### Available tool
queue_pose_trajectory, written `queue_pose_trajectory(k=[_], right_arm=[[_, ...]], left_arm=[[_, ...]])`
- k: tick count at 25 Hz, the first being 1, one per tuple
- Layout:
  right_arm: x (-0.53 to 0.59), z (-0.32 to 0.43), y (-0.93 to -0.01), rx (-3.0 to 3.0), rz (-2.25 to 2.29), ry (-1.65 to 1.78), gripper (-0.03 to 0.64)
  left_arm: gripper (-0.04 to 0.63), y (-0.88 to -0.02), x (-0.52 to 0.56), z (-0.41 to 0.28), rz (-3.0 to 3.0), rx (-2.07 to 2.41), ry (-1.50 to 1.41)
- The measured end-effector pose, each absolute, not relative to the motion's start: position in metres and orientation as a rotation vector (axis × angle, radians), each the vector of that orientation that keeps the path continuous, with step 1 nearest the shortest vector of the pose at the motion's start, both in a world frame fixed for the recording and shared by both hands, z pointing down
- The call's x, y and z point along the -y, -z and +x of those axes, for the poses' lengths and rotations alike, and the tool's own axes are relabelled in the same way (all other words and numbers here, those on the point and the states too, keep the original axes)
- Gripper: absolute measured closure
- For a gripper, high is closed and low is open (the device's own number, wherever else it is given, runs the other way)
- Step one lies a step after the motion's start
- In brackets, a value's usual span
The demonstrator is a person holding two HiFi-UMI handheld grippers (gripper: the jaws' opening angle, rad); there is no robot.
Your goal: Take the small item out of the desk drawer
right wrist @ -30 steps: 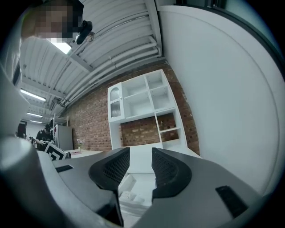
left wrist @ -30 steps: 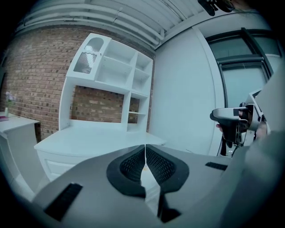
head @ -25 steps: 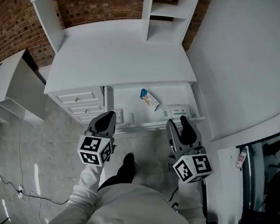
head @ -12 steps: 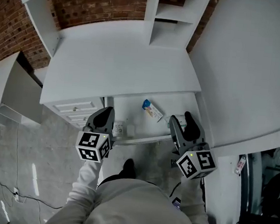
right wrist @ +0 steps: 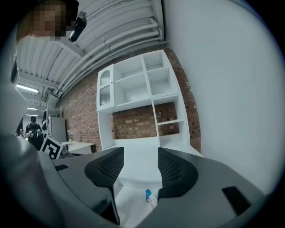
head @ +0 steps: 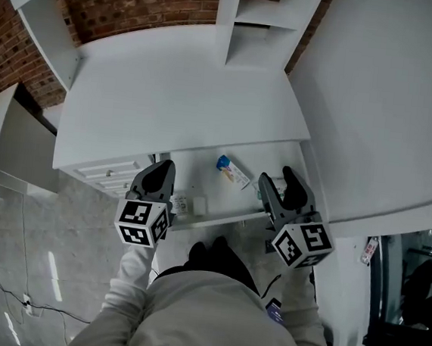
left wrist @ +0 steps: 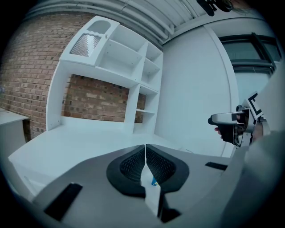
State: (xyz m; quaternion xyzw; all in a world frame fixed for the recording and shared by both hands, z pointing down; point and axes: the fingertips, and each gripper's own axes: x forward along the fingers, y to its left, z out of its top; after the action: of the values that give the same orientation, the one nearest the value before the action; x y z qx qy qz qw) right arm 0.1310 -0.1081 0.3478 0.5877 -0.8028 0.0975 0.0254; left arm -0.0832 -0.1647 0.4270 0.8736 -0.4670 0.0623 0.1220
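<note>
The desk drawer (head: 219,220) stands pulled out under the white desktop (head: 185,97). A small blue-and-white box (head: 231,171) lies on the drawer's floor near the middle. The right gripper view shows the box (right wrist: 151,197) low between the jaws, and the left gripper view shows a blue sliver of it (left wrist: 154,181). My left gripper (head: 158,176) hovers over the drawer's left front corner, its jaws together and nothing in them. My right gripper (head: 281,184) hangs over the drawer's right front, open, with the box ahead and to its left. Its pads touch nothing.
Small white items (head: 186,203) lie in the drawer's left front and a white packet (head: 275,186) at its right. A stack of small side drawers (head: 106,171) flanks the left. Hutch shelves (head: 250,19) rise at the desk's back. A white wall (head: 391,94) closes the right side.
Both grippers have come forward from in front of the drawer to over its front edge. The box has not moved.
</note>
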Motion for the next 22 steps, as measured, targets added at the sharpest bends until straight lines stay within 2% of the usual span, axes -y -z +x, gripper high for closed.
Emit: queue_pose_trajectory(k=[22], right_arm=[[0.198,0.119,-0.473,2.369,1.310,-0.506,0.362]], left_arm=[[0.572,-0.448,0.207,-0.104,2.346,1.601,-0.203]])
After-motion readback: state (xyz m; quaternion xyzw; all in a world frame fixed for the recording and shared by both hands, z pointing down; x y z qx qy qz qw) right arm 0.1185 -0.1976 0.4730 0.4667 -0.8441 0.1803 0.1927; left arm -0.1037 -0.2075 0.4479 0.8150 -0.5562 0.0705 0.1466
